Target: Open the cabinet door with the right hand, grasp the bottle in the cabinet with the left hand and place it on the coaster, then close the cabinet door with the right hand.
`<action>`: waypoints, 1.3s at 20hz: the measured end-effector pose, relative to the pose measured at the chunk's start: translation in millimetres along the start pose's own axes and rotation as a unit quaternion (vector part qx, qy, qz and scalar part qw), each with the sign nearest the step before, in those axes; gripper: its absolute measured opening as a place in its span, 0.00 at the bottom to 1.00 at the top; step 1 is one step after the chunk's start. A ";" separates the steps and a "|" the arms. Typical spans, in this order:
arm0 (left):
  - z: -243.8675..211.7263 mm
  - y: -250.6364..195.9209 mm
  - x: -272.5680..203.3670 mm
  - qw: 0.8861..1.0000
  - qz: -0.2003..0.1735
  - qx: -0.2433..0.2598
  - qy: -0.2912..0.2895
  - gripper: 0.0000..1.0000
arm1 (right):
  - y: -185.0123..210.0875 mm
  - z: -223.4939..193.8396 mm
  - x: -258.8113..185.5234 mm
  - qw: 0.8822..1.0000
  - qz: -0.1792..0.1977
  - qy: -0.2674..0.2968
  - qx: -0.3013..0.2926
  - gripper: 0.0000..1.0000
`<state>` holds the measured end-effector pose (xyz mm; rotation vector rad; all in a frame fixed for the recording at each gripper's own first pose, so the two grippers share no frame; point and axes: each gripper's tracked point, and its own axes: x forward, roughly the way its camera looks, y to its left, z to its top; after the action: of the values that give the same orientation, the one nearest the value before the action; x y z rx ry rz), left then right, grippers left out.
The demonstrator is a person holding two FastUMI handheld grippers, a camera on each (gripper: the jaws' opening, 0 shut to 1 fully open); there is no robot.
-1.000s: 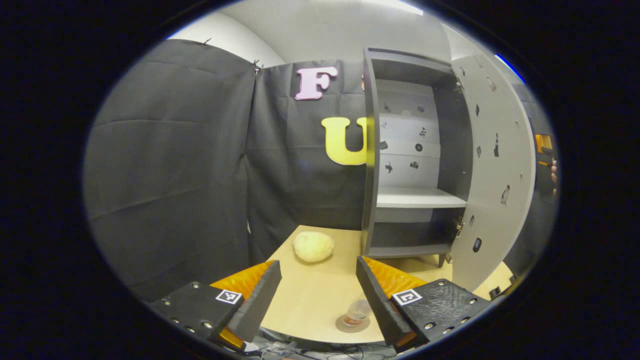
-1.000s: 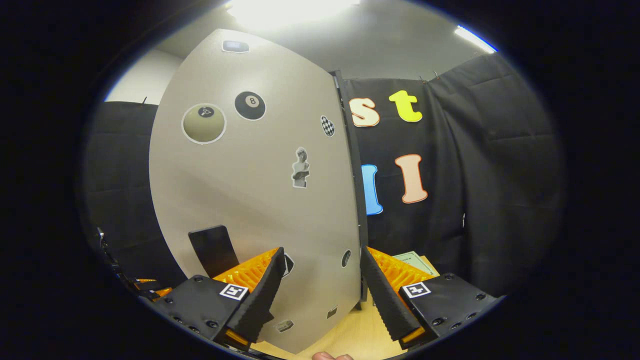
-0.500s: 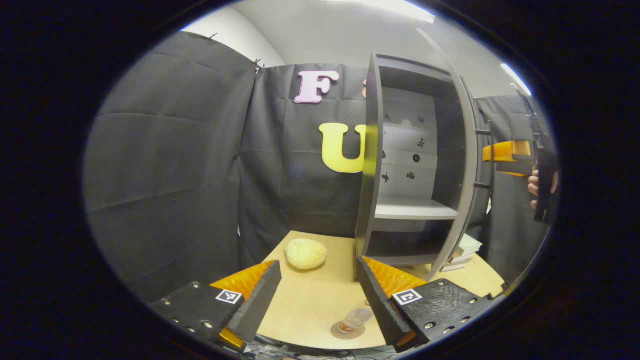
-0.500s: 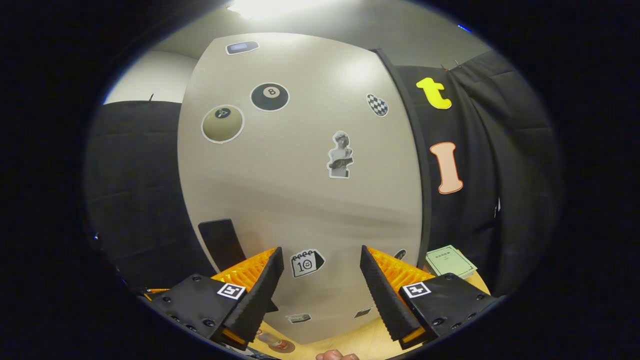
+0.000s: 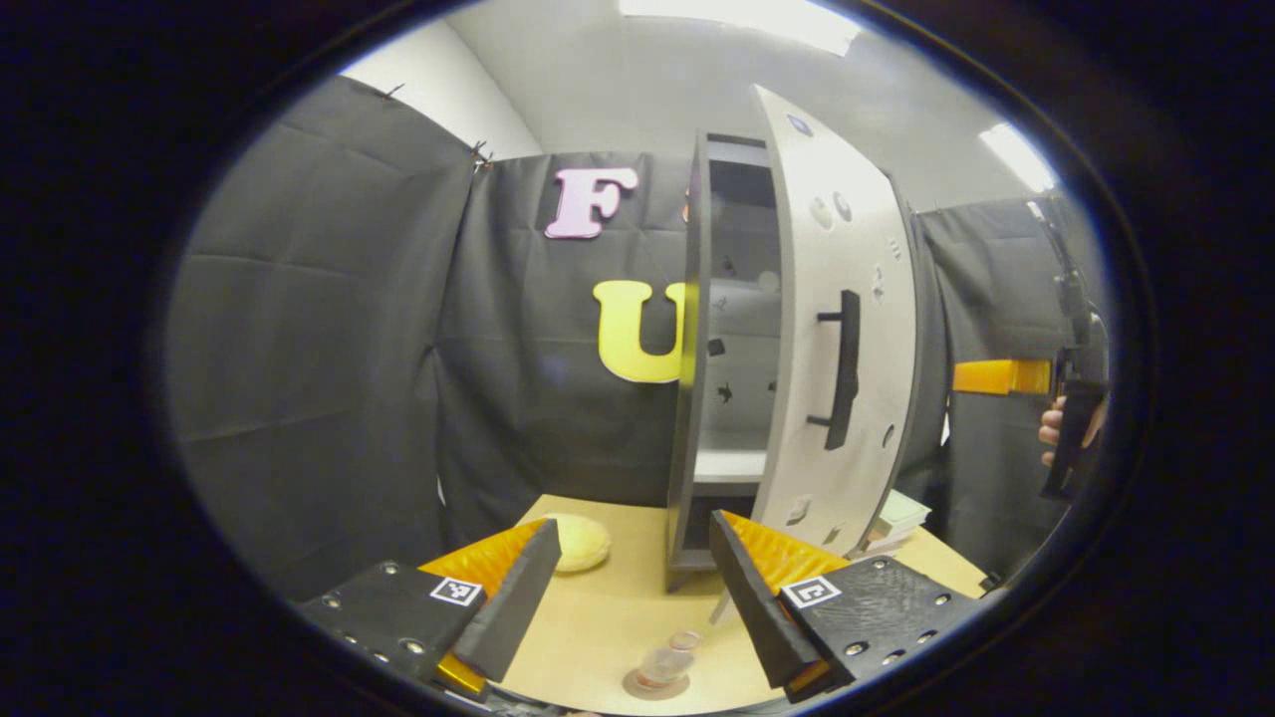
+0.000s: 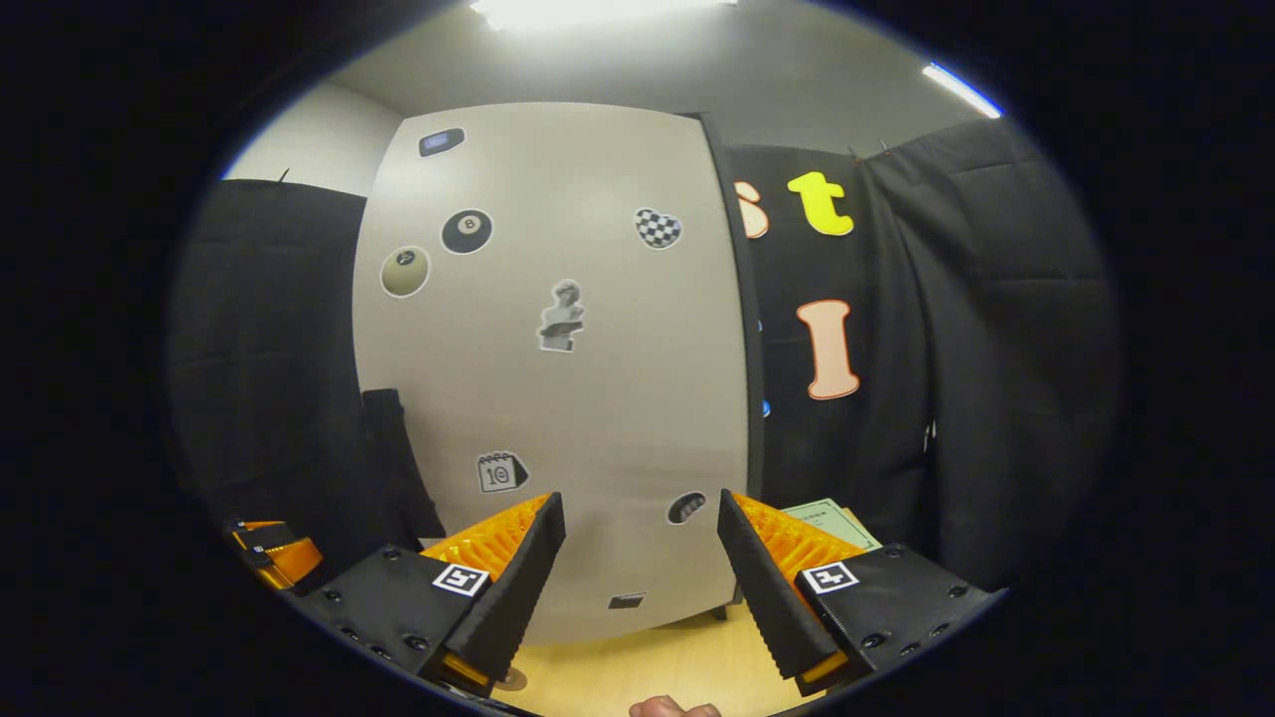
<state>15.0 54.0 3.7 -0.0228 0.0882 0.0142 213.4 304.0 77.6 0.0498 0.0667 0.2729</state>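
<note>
The grey cabinet (image 5: 689, 398) stands on the table with its stickered door (image 5: 837, 339) swung most of the way to, leaving a gap that shows the shelf inside. The door's black handle (image 5: 845, 368) faces me. A clear bottle (image 5: 665, 659) stands upright on a round coaster (image 5: 637, 687) at the table's near edge. My left gripper (image 5: 634, 528) hovers open above and behind it, holding nothing. My right gripper (image 6: 637, 508) is open in front of the door face (image 6: 558, 378), its fingers around nothing. It also appears far off as the right gripper (image 5: 1001, 376), right of the door.
A pale yellow round lump (image 5: 580, 543) lies on the wooden table (image 5: 608, 617) left of the cabinet. A green booklet (image 6: 832, 523) on a small stack sits right of the cabinet. A hand (image 5: 1051, 433) holds the right gripper. The door handle (image 6: 398, 468) is at lower left.
The cabinet door has swung from wide open to nearly shut. The right gripper followed its face. My left gripper drew back a little from the bottle on the coaster.
</note>
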 end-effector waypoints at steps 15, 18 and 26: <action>40.6 -89.1 -1.5 0.999 0.030 0.014 -0.016 0.89 | -120.5 -4.9 -41.3 1.000 0.004 -0.007 -0.019 0.98; 32.5 -102.5 2.6 1.000 0.021 0.005 -0.003 0.89 | -124.4 -10.0 -49.0 1.000 -0.004 -0.014 -0.021 0.98; 30.0 -102.0 15.5 1.000 -0.004 0.011 -0.016 0.89 | -115.1 -27.7 -41.0 1.000 -0.026 -0.007 0.006 0.98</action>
<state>34.6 -47.0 34.5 -0.0017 0.0569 0.0048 202.8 183.3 45.7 0.0615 0.0551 0.2205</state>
